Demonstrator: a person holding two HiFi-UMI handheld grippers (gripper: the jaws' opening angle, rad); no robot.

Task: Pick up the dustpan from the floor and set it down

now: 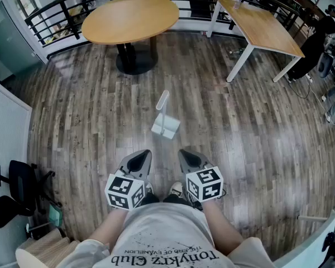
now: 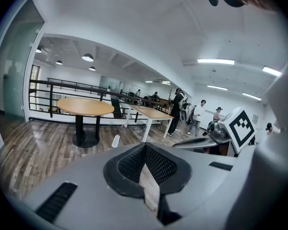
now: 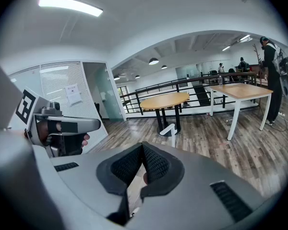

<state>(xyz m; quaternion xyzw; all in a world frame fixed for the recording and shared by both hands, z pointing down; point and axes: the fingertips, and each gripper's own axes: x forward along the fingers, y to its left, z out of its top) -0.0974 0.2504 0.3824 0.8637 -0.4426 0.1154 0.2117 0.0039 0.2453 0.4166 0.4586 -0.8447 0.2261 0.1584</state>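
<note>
A white dustpan [image 1: 165, 126] stands on the wooden floor just ahead of me, its long handle [image 1: 162, 101] pointing up and away. My left gripper [image 1: 139, 157] and my right gripper [image 1: 188, 156] hover side by side a short way in front of it, both shut and holding nothing. In the left gripper view the closed jaws meet at the left gripper [image 2: 145, 148], and only the dustpan's handle [image 2: 115, 141] shows above them. The right gripper view has the dustpan's handle [image 3: 169, 129] rising just past the shut right gripper [image 3: 143, 148].
A round wooden table [image 1: 131, 17] on a black pedestal stands beyond the dustpan, a rectangular white-legged table [image 1: 261, 21] to its right, a black railing [image 1: 56, 13] behind. A black office chair [image 1: 17, 191] sits at the left. Several people [image 2: 199, 116] stand far off.
</note>
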